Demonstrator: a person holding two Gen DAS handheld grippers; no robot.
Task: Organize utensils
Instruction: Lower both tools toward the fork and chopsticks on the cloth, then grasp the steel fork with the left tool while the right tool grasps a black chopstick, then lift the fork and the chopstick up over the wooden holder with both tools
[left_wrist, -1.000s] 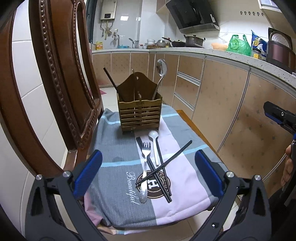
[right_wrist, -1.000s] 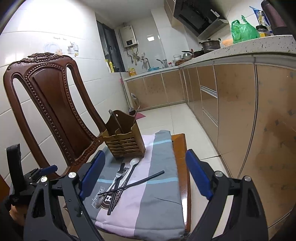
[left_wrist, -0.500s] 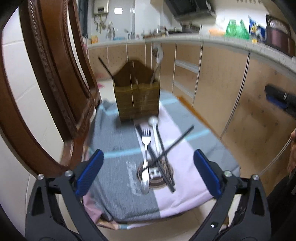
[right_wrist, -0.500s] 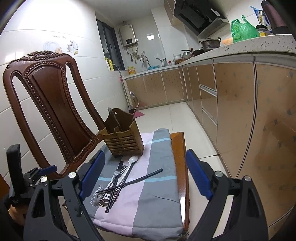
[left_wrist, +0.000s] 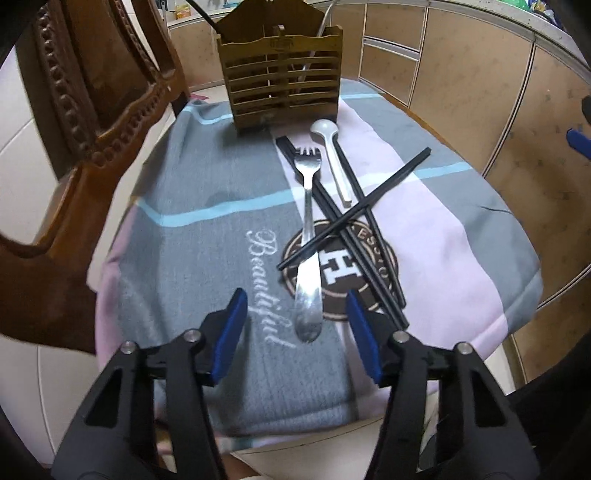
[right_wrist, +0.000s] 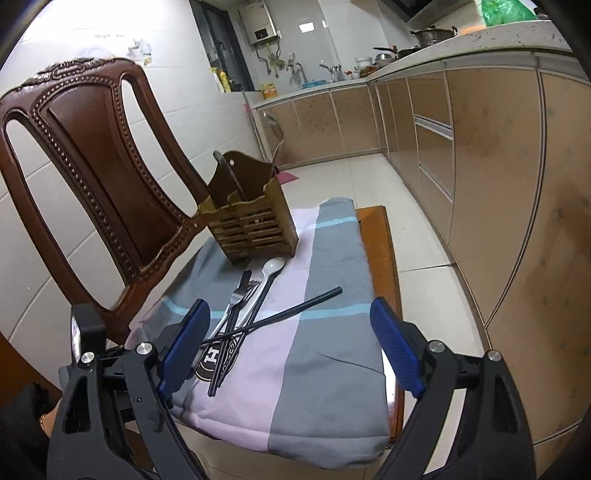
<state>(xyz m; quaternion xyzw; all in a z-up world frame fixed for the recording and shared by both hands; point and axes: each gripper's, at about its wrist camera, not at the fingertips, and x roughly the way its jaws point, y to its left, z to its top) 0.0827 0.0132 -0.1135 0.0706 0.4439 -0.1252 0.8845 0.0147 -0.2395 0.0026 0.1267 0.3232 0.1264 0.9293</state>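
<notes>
A steel fork (left_wrist: 308, 236) (right_wrist: 236, 301), a white spoon (left_wrist: 334, 162) (right_wrist: 271, 271) and several black chopsticks (left_wrist: 354, 206) (right_wrist: 273, 317) lie crossed on a striped cloth (left_wrist: 207, 229) (right_wrist: 325, 354) on a chair seat. A wooden slatted utensil holder (left_wrist: 282, 88) (right_wrist: 251, 229) stands behind them with a few utensils in it. My left gripper (left_wrist: 295, 328) is open, low over the cloth, its fingers either side of the fork's handle end. My right gripper (right_wrist: 291, 350) is open, hovering at the seat's front right.
The carved wooden chair back (left_wrist: 96, 110) (right_wrist: 96, 155) rises at the left of the seat. Kitchen cabinets (right_wrist: 480, 155) run along the right, with tiled floor (right_wrist: 369, 177) between. The seat's bare wooden edge (right_wrist: 384, 266) shows right of the cloth.
My left gripper has moved forward and down to the fork's handle and its jaws have narrowed. The right gripper has crept a little closer to the seat.
</notes>
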